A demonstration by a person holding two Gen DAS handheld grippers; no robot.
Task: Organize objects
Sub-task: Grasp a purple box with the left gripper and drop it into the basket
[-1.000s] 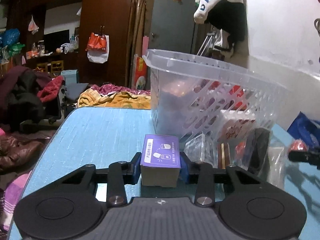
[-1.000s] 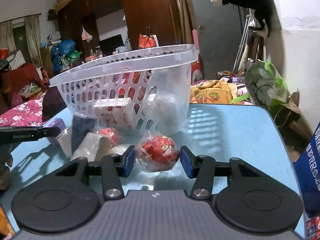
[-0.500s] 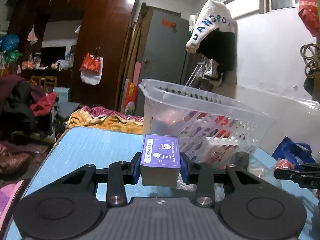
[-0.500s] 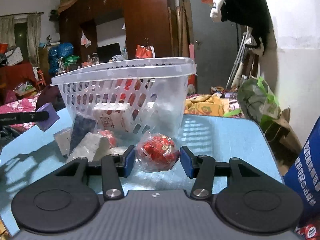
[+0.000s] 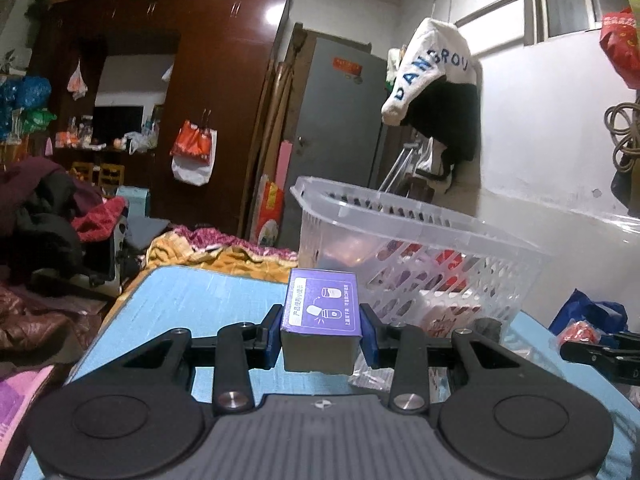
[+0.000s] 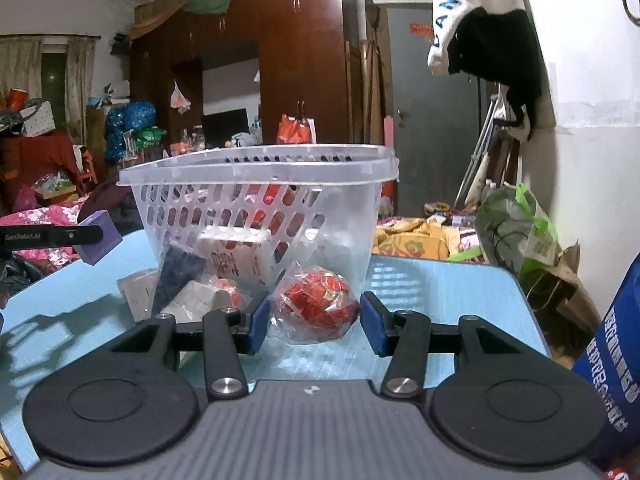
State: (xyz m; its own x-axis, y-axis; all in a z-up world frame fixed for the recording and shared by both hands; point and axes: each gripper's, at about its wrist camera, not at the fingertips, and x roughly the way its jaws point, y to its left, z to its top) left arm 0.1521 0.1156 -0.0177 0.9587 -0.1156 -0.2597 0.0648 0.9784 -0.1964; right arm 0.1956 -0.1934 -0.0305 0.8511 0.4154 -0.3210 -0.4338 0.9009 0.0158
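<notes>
both are mid-carry: left tool pinches the purple box, right tool pinches the red bagged ball; next, lift each over the basket rim and let go

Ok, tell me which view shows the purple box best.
The left wrist view: the purple box fills the centre, label readable, clamped in the left gripper. The right wrist view shows it only small at the left edge.

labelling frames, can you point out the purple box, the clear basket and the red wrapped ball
purple box [image 5: 322,309], left wrist view, on its printed top face
clear basket [image 6: 256,168], right wrist view, on its front rim
red wrapped ball [image 6: 316,302], right wrist view, on its red middle
</notes>
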